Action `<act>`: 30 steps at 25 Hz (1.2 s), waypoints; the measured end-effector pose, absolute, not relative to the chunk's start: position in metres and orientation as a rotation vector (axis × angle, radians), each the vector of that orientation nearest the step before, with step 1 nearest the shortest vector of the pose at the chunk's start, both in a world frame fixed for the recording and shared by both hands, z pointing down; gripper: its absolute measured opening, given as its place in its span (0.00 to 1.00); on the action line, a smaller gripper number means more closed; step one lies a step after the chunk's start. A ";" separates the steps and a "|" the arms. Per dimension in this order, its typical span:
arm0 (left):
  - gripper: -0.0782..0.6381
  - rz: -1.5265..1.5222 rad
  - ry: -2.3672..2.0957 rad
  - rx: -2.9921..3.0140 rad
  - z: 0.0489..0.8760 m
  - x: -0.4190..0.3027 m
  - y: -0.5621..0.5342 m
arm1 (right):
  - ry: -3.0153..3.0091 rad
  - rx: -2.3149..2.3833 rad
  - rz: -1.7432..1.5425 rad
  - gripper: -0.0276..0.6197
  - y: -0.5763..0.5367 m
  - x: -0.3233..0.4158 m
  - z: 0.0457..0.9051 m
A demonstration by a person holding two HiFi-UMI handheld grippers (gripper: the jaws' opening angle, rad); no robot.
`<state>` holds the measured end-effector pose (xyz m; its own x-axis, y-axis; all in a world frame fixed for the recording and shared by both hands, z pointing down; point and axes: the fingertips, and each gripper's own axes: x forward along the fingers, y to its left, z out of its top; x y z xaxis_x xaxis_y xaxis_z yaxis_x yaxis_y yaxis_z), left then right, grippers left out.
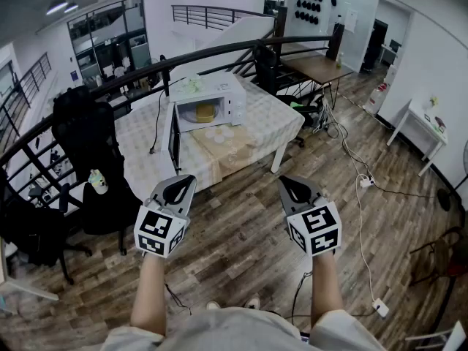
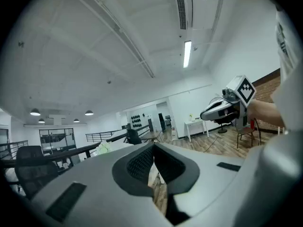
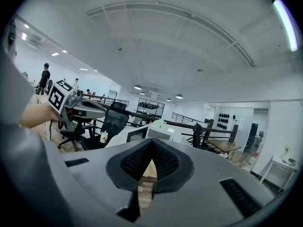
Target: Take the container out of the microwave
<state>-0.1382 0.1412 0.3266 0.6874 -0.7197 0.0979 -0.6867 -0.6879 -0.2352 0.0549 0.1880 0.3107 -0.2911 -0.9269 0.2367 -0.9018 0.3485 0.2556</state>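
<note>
The white microwave (image 1: pixel 208 99) stands on a table with a checked cloth (image 1: pixel 274 112), well ahead of me. Its door (image 1: pixel 174 139) hangs open to the left. Inside sits a yellowish container (image 1: pixel 205 112). My left gripper (image 1: pixel 182 181) and right gripper (image 1: pixel 290 184) are held side by side over the wooden floor, short of the table, both shut with nothing in them. In the left gripper view the jaws (image 2: pixel 152 148) meet at the tips. The right gripper view shows its jaws (image 3: pixel 150 146) closed too, with the microwave (image 3: pixel 158 132) far beyond them.
Black office chairs (image 1: pixel 88 134) stand left of the table, one with a small toy (image 1: pixel 98 181) on it. A black railing (image 1: pixel 219 50) runs behind. Cables (image 1: pixel 358 174) trail on the floor at right. Pale round lids (image 1: pixel 219 132) lie before the microwave.
</note>
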 end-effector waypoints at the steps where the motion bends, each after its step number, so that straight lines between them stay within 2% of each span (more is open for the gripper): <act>1: 0.13 -0.273 1.142 -2.717 0.327 -0.136 0.140 | -2.278 1.616 -0.104 0.06 0.186 0.057 0.311; 30: 0.13 -0.286 1.297 -2.683 0.347 -0.044 0.122 | -2.440 1.533 -0.039 0.06 0.137 0.153 0.342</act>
